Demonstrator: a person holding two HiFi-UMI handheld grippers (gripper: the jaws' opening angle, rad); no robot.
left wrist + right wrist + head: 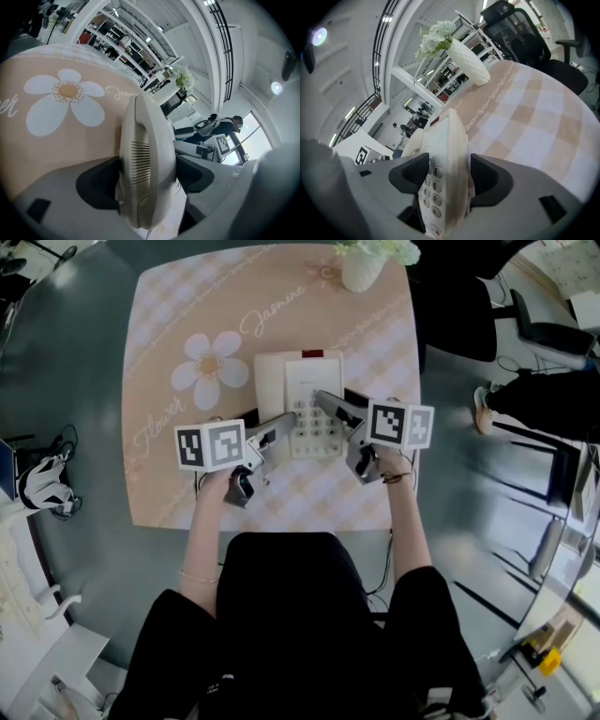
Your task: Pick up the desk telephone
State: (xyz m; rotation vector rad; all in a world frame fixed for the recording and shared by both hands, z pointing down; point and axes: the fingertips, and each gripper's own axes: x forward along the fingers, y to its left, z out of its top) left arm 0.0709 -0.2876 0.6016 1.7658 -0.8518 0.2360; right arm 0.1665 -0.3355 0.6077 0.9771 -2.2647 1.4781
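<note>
Telephone [298, 381] lies flat on the bench [169, 493], on a peach checked cloth [375, 484]. Its handset [269, 388] rests along its left side and its keypad [315, 435] is on the part nearest the person. A white daisy print [211, 367] on the cloth is just left of the telephone, and a white vase [361, 273] of pale flowers stands beyond the telephone. Both grippers reach over the telephone's near edge, slanting downward. The left gripper [293, 415] has its jaws spread to either side of the handset's near end. In the left gripper view the handset fills the gap, with a dark pad [101, 180] close along each side, and no squeeze on it can be made out. The right gripper [321, 397] also has its jaws spread, astride the right-hand part of the telephone. In the right gripper view one pad [410, 176] sits over the keypad and the other [487, 178] just outside the telephone's right side, above the cloth. The left marker cube [211, 444] is nearer the person than the telephone and to its left, and the right marker cube [401, 424] is to its right.
</note>
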